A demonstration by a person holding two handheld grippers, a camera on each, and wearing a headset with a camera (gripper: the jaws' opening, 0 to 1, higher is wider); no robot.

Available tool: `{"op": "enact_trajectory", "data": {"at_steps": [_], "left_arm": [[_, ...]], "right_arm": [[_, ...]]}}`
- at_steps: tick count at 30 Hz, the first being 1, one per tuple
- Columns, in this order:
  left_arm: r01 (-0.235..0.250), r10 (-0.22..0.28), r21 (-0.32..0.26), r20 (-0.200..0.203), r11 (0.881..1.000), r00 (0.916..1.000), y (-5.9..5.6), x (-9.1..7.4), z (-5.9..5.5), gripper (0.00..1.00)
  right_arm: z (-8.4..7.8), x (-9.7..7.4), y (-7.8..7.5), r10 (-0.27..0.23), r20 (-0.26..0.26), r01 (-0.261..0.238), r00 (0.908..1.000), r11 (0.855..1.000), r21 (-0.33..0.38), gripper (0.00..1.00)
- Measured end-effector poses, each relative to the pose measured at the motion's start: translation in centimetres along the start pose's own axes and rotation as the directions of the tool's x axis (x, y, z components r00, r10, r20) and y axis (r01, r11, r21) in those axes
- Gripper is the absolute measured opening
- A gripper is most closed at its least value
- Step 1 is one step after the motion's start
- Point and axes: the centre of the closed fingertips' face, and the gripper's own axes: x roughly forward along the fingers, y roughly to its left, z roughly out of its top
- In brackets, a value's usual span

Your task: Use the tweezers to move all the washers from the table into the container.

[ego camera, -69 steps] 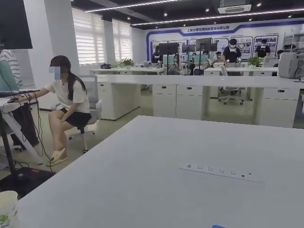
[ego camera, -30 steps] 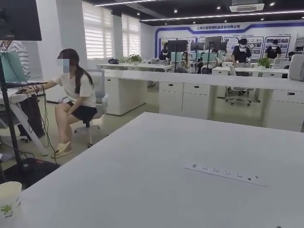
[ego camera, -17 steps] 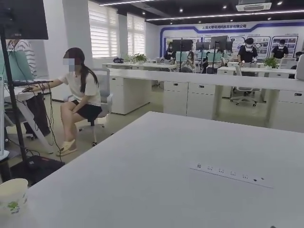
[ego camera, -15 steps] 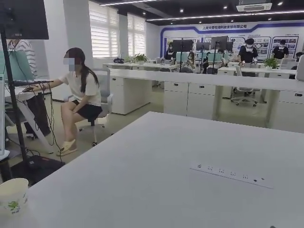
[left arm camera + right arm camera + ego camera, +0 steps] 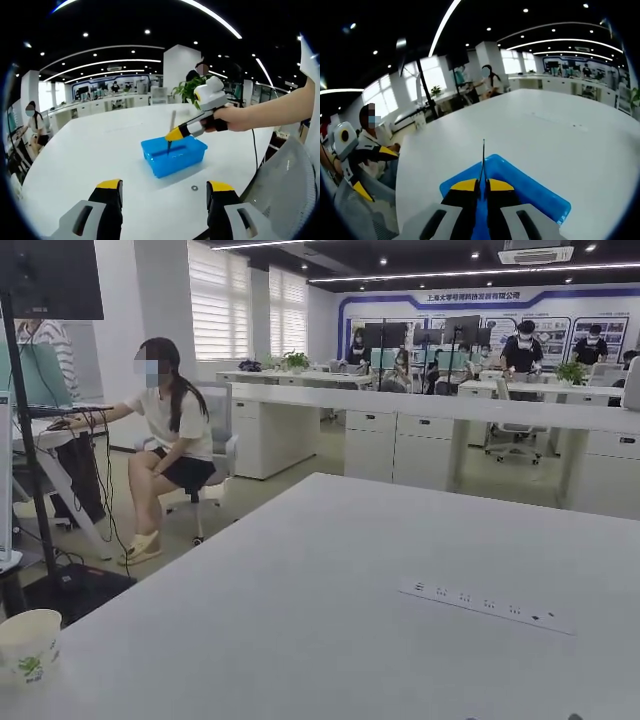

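The right gripper [image 5: 482,186] is seen with its jaws pressed together on the tweezers [image 5: 483,155], which stand up between them. In the left gripper view, the tweezers' tips are held just above or just inside the blue container [image 5: 170,167]; which of the two cannot be told. Whether a washer is pinched in the tips cannot be made out either.

The left gripper [image 5: 165,186] is held low over the tabletop [image 5: 100,150], near the container, with its jaws apart and nothing between them.

One washer [image 5: 194,188] is seen lying flat on the tabletop, just beside the container on the side nearer the left gripper. A few pale specks are visible on the container's floor, but they are too small to be counted or named with certainty.

In the head view a far stretch of the tabletop is shown, with a power strip [image 5: 487,604] and a paper cup [image 5: 28,645] on it.

The task is judged to be under way and not finished: at least the one washer beside the container is yet to be picked up and carried in. How many are already inside cannot be told.
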Motion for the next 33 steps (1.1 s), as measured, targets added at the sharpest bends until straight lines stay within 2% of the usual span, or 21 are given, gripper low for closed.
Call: {"op": "enact_trajectory", "data": {"at_steps": [7, 19, 27, 31, 33], "left_arm": [[-0.003, 0.003, 0.002, 0.000, 1.000, 1.0000, 0.1, -0.1, 0.0, 0.68], [-0.006, 0.006, 0.004, -0.001, 1.000, 1.0000, 0.1, -0.2, 0.1, 0.68], [-0.003, 0.003, 0.008, -0.003, 1.000, 1.0000, 0.0, -0.2, 0.1, 0.67], [-0.003, 0.003, 0.010, -0.003, 1.000, 1.0000, 0.0, -0.2, 0.1, 0.67], [-0.003, 0.003, 0.010, -0.005, 1.000, 1.0000, 0.0, -0.2, 0.0, 0.67]], "right_arm": [[-1.0, 1.0, 1.0, 0.025, -0.038, -0.026, 0.9990, 0.999, -0.028, 0.03], [-2.5, 1.9, 1.5, 0.022, -0.099, -0.032, 0.9949, 0.994, -0.102, 0.04], [-2.7, 2.1, 2.2, 0.033, -0.094, -0.044, 0.9950, 0.992, -0.117, 0.04], [-2.8, 2.1, 2.4, 0.033, -0.109, -0.054, 0.9935, 0.979, -0.199, 0.03], [-2.8, 2.1, 2.9, 0.034, -0.111, -0.057, 0.9932, 0.976, -0.208, 0.02]]}}
